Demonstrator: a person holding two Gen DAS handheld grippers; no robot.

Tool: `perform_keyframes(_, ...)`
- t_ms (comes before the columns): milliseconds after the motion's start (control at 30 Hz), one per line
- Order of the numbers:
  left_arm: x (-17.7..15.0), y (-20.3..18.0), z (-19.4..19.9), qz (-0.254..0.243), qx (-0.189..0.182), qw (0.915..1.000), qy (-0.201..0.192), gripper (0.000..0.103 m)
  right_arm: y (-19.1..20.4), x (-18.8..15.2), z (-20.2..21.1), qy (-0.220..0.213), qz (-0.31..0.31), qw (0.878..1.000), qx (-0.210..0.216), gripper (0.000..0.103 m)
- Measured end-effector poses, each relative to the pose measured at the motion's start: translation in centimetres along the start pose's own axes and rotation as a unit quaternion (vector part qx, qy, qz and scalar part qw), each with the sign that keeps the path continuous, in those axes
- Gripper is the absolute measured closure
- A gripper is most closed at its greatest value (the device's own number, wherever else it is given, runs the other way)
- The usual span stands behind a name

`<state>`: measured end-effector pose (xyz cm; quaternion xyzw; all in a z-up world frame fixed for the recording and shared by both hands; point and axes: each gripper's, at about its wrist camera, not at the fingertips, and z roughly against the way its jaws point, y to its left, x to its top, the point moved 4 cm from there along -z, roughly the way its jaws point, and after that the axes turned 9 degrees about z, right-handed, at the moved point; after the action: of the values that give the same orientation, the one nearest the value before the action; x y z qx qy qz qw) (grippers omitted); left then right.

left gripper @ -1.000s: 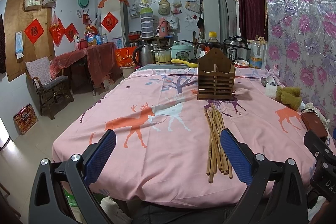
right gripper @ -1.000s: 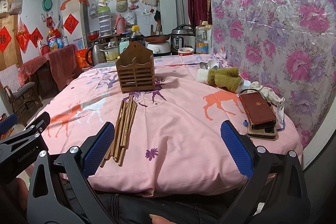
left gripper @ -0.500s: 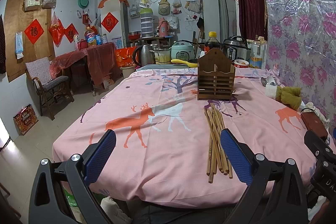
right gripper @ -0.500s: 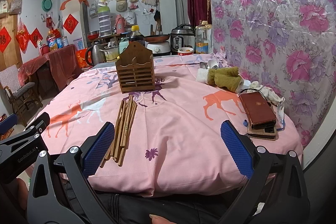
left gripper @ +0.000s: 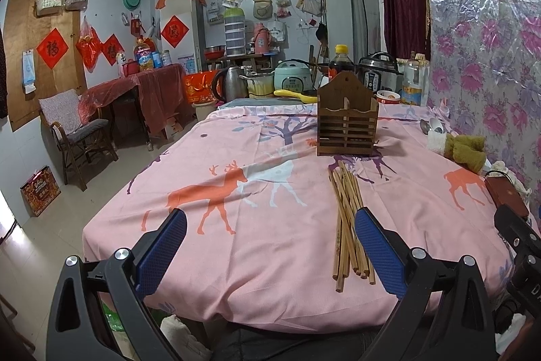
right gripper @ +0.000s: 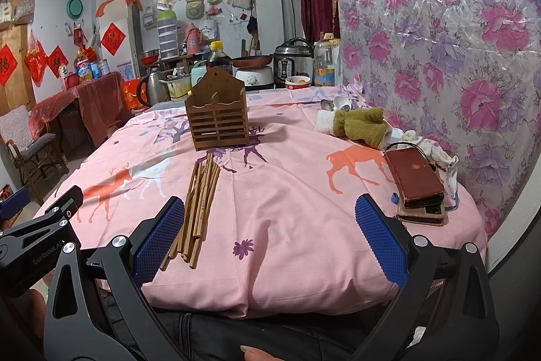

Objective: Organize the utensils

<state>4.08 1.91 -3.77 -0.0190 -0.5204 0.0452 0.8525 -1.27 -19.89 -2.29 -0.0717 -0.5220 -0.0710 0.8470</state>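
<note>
A bundle of several wooden chopsticks (left gripper: 346, 219) (right gripper: 197, 202) lies loose on the pink deer-print tablecloth (left gripper: 270, 192) (right gripper: 287, 192). Behind it stands a brown slatted wooden utensil holder (left gripper: 346, 124) (right gripper: 218, 115), upright and with nothing showing inside. My left gripper (left gripper: 270, 246) is open near the table's front edge, its right pad beside the chopsticks' near ends. My right gripper (right gripper: 270, 235) is open too, its left pad just in front of the bundle's near ends. Neither holds anything.
A brown wallet on a phone (right gripper: 416, 181) and a rolled olive towel (right gripper: 358, 124) lie at the table's right. Spoons (right gripper: 333, 104) rest further back. Cookers, a kettle and bottles line the far side. A flowered wall (right gripper: 439, 56) closes the right; a chair (left gripper: 74, 134) stands left.
</note>
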Motion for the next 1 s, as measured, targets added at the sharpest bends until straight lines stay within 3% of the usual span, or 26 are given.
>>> perform_keyframes(400, -0.6, 1.3, -1.4, 0.014, -0.006, 0.9981, 0.06, 0.005, 0.3, -0.8, -0.7, 0.024, 0.006, 1.0, -0.002, 0.006)
perform_keyframes(633, -0.4, 1.1, -1.4, 0.026, -0.003, 0.9983, 0.051, 0.005, -0.2, -1.6, -1.6, 0.048, -0.02, 0.998, 0.026, 0.006)
perform_keyframes(1000, -0.3, -1.2, 0.6, -0.014, -0.029, 0.9993, 0.02, 0.005, -1.4, -2.0, -1.8, 0.054, -0.058, 0.996, 0.034, 0.006)
